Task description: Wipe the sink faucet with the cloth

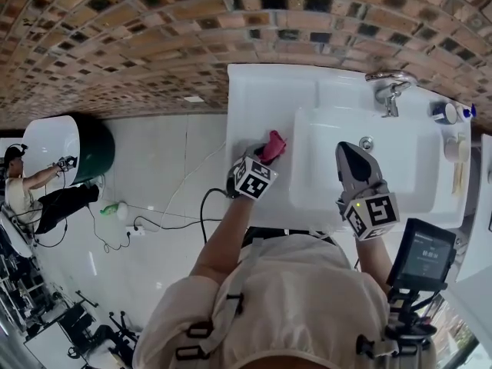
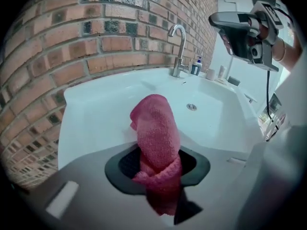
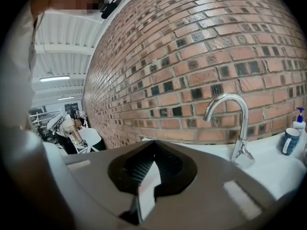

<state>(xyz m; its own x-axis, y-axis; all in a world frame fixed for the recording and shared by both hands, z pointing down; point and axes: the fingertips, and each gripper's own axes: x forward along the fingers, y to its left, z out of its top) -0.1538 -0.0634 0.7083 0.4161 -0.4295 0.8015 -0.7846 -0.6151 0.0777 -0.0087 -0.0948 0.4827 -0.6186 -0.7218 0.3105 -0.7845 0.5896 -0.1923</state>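
Pink terry cloth (image 2: 156, 138) is held bunched in the left tongs (image 2: 157, 163), whose jaws are clenched on its lower part, so that it stands up between them. In the head view it is seen at mid-frame, over the flat left ledge of the white ceramic sink (image 1: 261, 91), well apart from the curved chrome faucet (image 1: 390, 87) at the upper right. The right tongs (image 3: 153, 152) are closed on nothing and are held over the basin. The pick-up is judged done. No contact with the faucet is seen, so the whole of the wiping is judged left. Whether the cloth's hidden end touches the ledge cannot be told. The faucet's back is hidden, and any dirt on it is too small to be made out.
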